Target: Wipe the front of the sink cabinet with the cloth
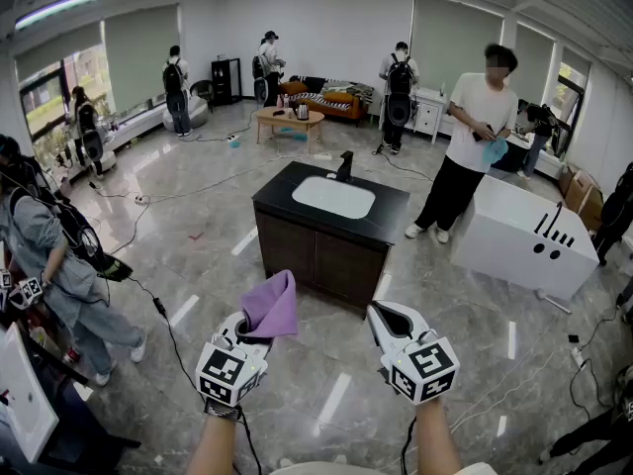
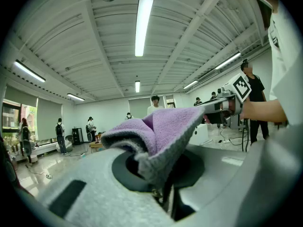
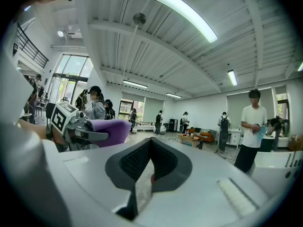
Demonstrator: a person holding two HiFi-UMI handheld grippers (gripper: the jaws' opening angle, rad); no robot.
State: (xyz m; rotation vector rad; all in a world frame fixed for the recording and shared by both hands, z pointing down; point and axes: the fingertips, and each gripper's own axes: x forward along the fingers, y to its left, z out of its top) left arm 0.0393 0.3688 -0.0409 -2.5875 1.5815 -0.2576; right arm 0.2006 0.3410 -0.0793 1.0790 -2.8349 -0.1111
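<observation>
Cloth (image 2: 161, 134): its lower end disappears into the pinch of the left gripper (image 2: 164, 200), so the clamped part can't be seen. Sink cabinet (image 1: 331, 236): only top and front show, back is hidden. Items on the coffee table (image 1: 288, 119) behind the cabinet are too small to identify, and the person (image 1: 49, 265) left of the cabinet is cut by the picture edge.

Two hand-held grippers (image 1: 255, 330) (image 1: 384, 313), one purple cloth (image 1: 272, 305), one sink cabinet (image 1: 321, 255), one coffee table (image 1: 288, 119).
</observation>
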